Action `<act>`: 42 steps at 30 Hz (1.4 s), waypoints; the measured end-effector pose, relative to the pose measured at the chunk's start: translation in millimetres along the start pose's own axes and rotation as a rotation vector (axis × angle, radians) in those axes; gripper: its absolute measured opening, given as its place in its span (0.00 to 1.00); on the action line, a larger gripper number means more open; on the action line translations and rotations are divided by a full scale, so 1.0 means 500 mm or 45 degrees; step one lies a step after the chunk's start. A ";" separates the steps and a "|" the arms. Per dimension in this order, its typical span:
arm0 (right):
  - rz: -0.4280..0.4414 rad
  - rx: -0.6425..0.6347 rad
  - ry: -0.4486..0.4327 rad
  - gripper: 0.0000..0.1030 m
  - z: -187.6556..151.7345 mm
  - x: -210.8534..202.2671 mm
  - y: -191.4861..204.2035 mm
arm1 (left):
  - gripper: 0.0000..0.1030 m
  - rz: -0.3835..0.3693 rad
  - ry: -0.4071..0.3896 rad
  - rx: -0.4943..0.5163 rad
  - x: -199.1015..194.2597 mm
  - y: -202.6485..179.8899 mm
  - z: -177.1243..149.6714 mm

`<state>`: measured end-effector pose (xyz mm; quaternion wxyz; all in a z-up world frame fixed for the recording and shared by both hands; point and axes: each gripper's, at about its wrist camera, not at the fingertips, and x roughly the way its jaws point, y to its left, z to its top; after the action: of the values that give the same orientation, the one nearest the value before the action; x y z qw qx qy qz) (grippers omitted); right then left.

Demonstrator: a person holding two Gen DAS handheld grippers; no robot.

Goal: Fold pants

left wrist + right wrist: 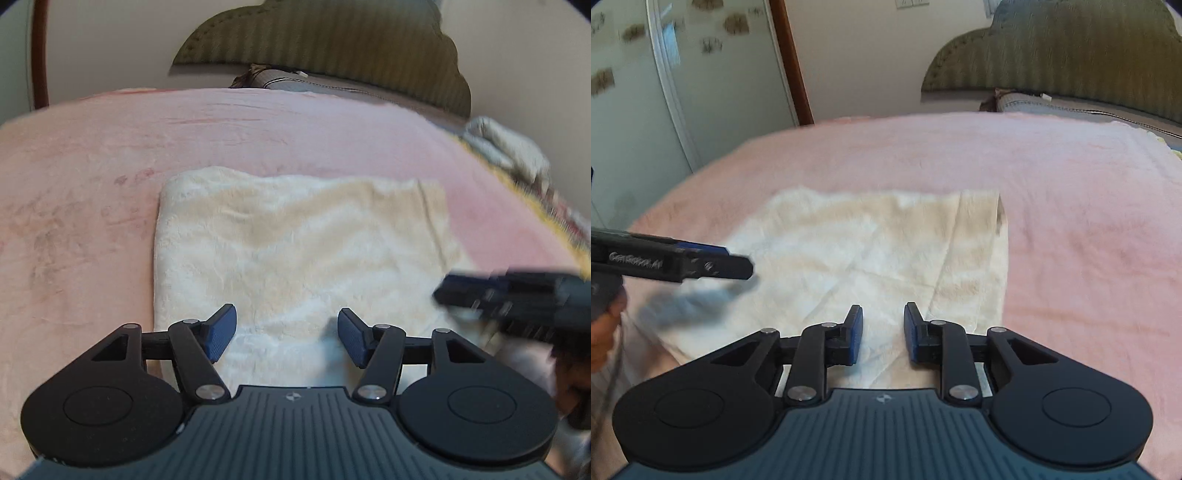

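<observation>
Blue-padded fingers of the left gripper (287,334) stand apart at 6 o'clock in the left wrist view, nothing between them, poised above the near edge of the cream fleece pants (295,251). The pants lie folded into a rough rectangle on a pink blanket (92,221) covering the bed, their folded edge running down the 9 o'clock side. At 3 o'clock the right gripper (517,295) enters blurred from the frame's edge, over the garment's right border.

Seen from the right wrist camera, the right gripper (882,334) shows a narrow gap between its pads, with no cloth caught in it; the pants (868,251) spread ahead toward 12 o'clock. The left gripper (738,264) reaches in from 9 o'clock, lettering visible on its side, casting a shadow on the fabric below.

Beyond the blanket, at 12 to 1 o'clock in the left view, a grey pillow (332,83) rests against a striped olive headboard (332,37). Pale bunched cloth (506,147) lies at the bed's edge near 2 o'clock. A brown door frame (792,62) and a patterned wardrobe door (635,74) stand at 10 to 11 o'clock in the right view.
</observation>
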<state>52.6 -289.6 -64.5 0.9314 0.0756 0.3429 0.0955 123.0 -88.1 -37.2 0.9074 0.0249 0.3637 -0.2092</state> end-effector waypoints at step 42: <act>0.438 0.595 0.032 0.29 0.015 0.067 -0.186 | 0.26 -0.309 0.023 -0.408 0.049 0.180 0.019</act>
<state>94.0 -372.6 -99.0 0.8545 0.3442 0.3491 0.1715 180.9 -17.0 -56.3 0.8645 -0.1621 0.4009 -0.2562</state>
